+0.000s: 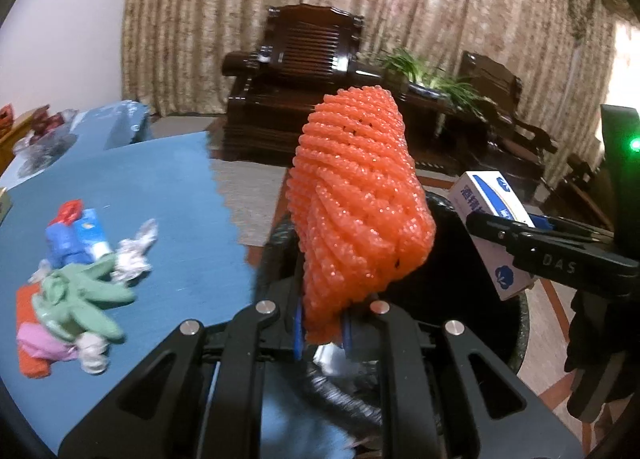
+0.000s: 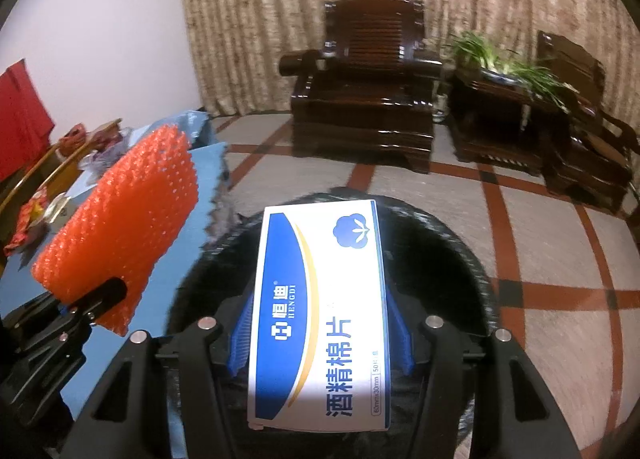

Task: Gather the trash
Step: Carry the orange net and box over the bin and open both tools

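One left gripper pinched one orange foam net; one right gripper clamped one box, above one bin.

Left gripper: black angular linkage arms, four silver round pivot screws, blue ribbed finger pads. Right gripper: identical construction, with white "DAS" lettering on one finger's side.

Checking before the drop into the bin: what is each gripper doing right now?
Left gripper: shut on the orange foam net.
Right gripper: shut on the white and blue box.
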Motion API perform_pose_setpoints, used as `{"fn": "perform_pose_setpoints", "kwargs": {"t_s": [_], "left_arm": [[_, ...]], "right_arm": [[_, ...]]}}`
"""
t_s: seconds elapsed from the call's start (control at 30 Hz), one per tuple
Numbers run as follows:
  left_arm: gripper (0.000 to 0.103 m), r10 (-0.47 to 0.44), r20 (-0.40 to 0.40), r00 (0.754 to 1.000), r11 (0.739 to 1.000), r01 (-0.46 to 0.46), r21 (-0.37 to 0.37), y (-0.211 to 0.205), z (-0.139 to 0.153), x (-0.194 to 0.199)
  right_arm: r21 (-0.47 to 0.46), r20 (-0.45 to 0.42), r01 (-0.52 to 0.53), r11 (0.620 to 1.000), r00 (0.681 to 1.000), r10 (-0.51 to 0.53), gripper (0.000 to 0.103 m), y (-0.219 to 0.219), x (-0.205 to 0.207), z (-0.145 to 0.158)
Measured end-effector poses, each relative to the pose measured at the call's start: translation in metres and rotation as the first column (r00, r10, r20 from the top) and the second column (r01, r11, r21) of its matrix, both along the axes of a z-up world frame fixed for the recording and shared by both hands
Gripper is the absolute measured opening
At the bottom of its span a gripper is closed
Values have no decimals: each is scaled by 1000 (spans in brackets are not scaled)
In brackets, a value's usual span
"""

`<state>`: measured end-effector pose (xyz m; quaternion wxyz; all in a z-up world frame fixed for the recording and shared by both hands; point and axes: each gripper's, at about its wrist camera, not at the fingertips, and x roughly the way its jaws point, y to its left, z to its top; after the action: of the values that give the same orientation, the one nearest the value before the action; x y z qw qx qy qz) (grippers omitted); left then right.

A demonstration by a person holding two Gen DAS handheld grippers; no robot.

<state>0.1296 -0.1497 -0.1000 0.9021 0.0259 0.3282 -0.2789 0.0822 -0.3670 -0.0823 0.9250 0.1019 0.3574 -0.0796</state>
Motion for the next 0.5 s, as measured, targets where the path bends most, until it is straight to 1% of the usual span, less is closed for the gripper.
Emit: {"fn": "perform_pose_setpoints", "kwargs": {"t_s": [0.1, 0.17, 0.2, 0.23, 0.27, 0.3, 0.33, 0.4, 0.43, 0.47, 0.5], "left_arm": [[13, -31, -13, 999, 999, 31, 7, -15, -6, 2], [17, -57, -37, 998, 998, 58, 7, -23, -12, 5], [27, -60, -41, 997, 998, 60, 12, -25, -14, 5], [43, -62, -43, 997, 998, 62, 10, -25, -15, 6], [49, -68, -49, 996, 998, 68, -1, -24, -17, 6], [53, -64, -49, 997, 998, 64, -5, -23, -17, 7], [54, -59, -46, 997, 998, 59, -6, -20, -18, 8], [61, -52, -44, 998, 999, 52, -5, -15, -18, 8], [66, -43, -42, 998, 999, 42, -6, -11, -18, 8], [69, -29, -37, 999, 1000, 29, -7, -5, -18, 8], [74, -18, -34, 999, 1000, 18, -5, 0, -18, 9]], "right_arm": [[-8, -21, 22, 1000, 1000, -22, 56, -10, 3, -10], [0, -34, 34, 999, 999, -34, 56, -15, 3, -17], [4, -41, 36, 999, 998, -36, 56, -18, 4, -20], [3, -47, 42, 999, 998, -42, 56, -21, 4, -23], [3, -55, 49, 999, 997, -49, 60, -24, 4, -26], [3, -59, 53, 999, 997, -53, 63, -27, 6, -28], [-2, -60, 63, 998, 996, -63, 69, -28, 4, -30], [-5, -63, 71, 997, 996, -71, 72, -29, 2, -32], [-5, -61, 72, 997, 995, -72, 77, -29, 1, -32], [-8, -58, 76, 997, 995, -77, 85, -28, 0, -32], [-15, -48, 81, 997, 996, -81, 89, -27, -1, -31]]}}
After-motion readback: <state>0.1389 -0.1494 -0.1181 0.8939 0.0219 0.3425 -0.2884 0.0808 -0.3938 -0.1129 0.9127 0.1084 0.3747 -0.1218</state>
